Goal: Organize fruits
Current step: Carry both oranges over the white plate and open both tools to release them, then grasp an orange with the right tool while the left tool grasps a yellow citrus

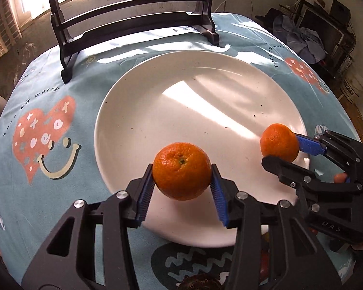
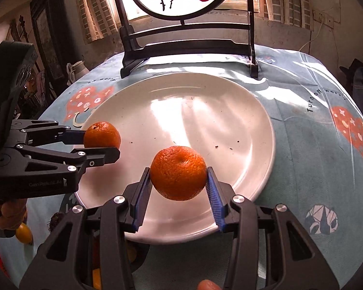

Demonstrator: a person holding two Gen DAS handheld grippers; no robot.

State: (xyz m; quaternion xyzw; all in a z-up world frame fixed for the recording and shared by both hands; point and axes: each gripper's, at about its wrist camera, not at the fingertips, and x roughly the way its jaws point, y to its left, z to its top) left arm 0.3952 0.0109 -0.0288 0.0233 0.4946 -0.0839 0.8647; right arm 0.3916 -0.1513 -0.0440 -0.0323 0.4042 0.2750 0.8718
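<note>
Closest to the left wrist camera, the left tool (image 1: 182, 180) is clamped on a mandarin (image 1: 182, 170), its blue ribbed pads pressed against the fruit's two sides, stem scar facing up. That fruit hangs just above the near rim of the white plate (image 1: 138, 101), which sits on the table (image 1: 43, 186) under a pale blue patterned cloth. Further right, the right tool (image 1: 284, 149) comes in from the side, closed on a second mandarin (image 1: 279, 142) held over the plate's right edge. A dark wooden stand (image 1: 133, 21) rises behind the plate.

From the right wrist camera, the same arrangement mirrors: the right tool (image 2: 179, 183) grips its mandarin (image 2: 178, 172) over the plate's (image 2: 230, 101) near portion, while the left tool (image 2: 101, 145) holds the other mandarin (image 2: 102, 134) above the left rim. Small yellow fruits (image 2: 24, 234) lie at the table's near left edge.

Both fruits already lie over the plate, so the deciding relation is vertical: each seems to need only lowering and release. The two are well apart, so neither tool looks likely to crowd the other.
</note>
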